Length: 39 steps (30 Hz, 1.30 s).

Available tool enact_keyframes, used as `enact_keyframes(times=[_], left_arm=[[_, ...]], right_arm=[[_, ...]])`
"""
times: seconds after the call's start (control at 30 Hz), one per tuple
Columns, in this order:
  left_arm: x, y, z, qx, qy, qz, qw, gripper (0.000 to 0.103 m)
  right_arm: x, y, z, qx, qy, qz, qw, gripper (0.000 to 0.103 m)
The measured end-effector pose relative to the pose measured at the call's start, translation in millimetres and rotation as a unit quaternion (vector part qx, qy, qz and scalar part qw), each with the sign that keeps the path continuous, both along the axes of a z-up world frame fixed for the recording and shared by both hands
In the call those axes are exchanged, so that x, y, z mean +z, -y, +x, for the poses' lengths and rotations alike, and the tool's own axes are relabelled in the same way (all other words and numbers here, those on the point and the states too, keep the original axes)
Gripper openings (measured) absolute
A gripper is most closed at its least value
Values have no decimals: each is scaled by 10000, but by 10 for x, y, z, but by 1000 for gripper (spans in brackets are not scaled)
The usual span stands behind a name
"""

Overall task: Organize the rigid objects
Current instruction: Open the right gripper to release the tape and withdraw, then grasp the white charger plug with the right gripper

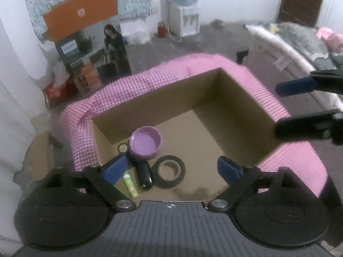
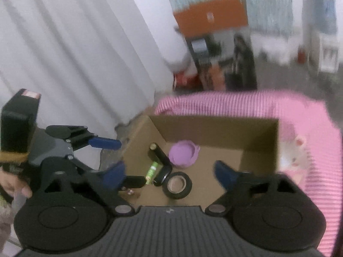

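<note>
Both my left claw (image 1: 171, 169) and right claw (image 2: 169, 172) gape empty above the brown cardboard box (image 1: 242, 98); items deposited, next object must be fetched.

Both wrist cameras are looking steeply down, close above, sharing the cardboard box (image 1: 214, 115) (image 2: 214, 132) at 12 o'clock.

Home room, water dispenser (image 1: 186, 10), bedding (image 1: 300, 40), curtain (image 2: 75, 49)

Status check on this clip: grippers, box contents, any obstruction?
Left gripper open, empty; right gripper open, empty. Purple bowl, tape roll, green tube, black items inside cardboard box. Nothing in the way.
</note>
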State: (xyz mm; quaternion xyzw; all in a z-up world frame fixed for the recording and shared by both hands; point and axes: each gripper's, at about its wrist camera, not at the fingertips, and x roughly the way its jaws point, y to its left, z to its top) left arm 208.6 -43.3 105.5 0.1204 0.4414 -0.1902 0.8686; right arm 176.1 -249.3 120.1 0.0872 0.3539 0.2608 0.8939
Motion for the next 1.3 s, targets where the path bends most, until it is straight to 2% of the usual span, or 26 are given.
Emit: enact_keyframes(times=[0.13, 0.23, 0.33, 0.47, 0.57, 0.67, 0.73, 0.83, 0.97, 1.1, 1.17, 1.27, 1.3], left_arm=[[41, -75, -377, -4, 143, -267, 9995, 102], [-26, -161, -660, -11, 34, -651, 9979, 103], [-175, -227, -898, 57, -111, -1077, 9941, 103], [-389, -282, -1133, 140, -141, -1588, 9871, 103], [-503, -271, -1263, 163, 40, -1929, 9811, 103], [-616, -198, -1392, 88, 270, -2062, 9781, 103], [-721, -108, -1426, 68, 398, -1971, 9796, 103], [-880, 30, -1425, 6, 642, -1610, 9849, 103], [-1060, 196, -1388, -53, 1052, -961, 9898, 103], [-1163, 310, -1392, -353, 1239, -639, 9896, 100], [-1188, 347, -1371, -454, 1335, -534, 9886, 99], [-1244, 384, -1274, -530, 1267, -453, 9895, 94], [-1265, 387, -1253, -540, 1231, -434, 9900, 92]], right_arm=[[122, 39, -460, -216, 413, -316, 9984, 103], [73, 5, -789, -369, 603, -832, 9940, 103], [-27, -62, -1022, -531, 646, -1337, 9875, 103], [-199, -138, -1170, -569, 452, -1559, 9851, 103], [-283, -185, -1246, -782, 426, -1831, 9790, 103], [-346, -176, -1332, -785, 606, -1886, 9770, 103], [-393, -145, -1420, -752, 847, -1672, 9794, 103], [-517, -105, -1480, -654, 866, -1278, 9858, 103], [-762, -98, -1455, -722, 636, -657, 9932, 103], [-994, -94, -1322, -841, 236, -43, 9962, 98], [-1139, -95, -1216, -868, -112, 184, 9960, 86], [-1350, -100, -1109, -929, -557, 433, 9932, 68], [-1400, -97, -1072, -947, -670, 507, 9920, 66]])
